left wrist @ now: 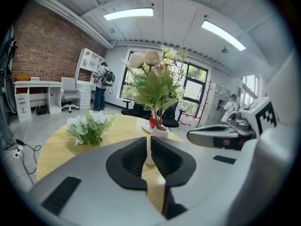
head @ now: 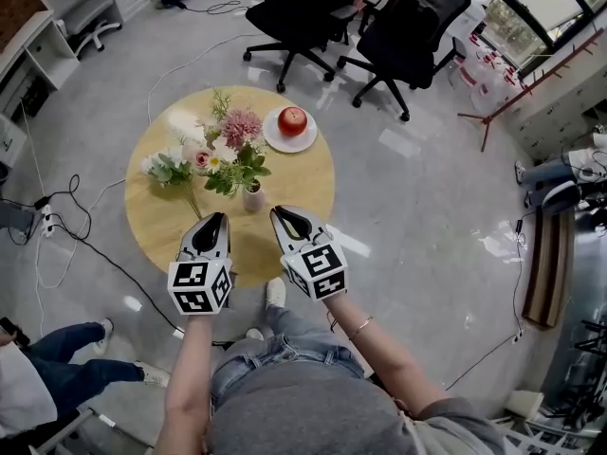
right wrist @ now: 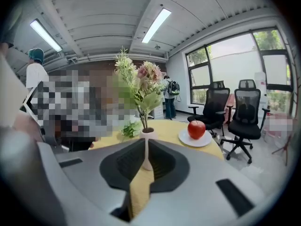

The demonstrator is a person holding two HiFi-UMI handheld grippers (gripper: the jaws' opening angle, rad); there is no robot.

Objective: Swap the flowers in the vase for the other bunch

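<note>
A small white vase (head: 253,197) stands on the round wooden table (head: 171,226) and holds a bunch of pink flowers with green leaves (head: 237,138). To its left a second bunch, white with pale leaves (head: 167,169), lies flat on the table. Both grippers hover side by side over the table's near edge, pointing at the vase. My left gripper (head: 217,219) is shut and holds nothing. The right gripper (head: 281,214) is likewise shut and holds nothing. The left gripper view shows the vase (left wrist: 159,132) just beyond the jaws and the white bunch (left wrist: 89,126) at left. The right gripper view has the vase (right wrist: 147,133) straight ahead.
A red apple (head: 292,119) sits on a white plate (head: 278,138) behind the vase. Black office chairs (head: 313,17) stand beyond the table. Cables (head: 66,226) run over the floor at left, and a seated person's legs (head: 66,373) are at lower left.
</note>
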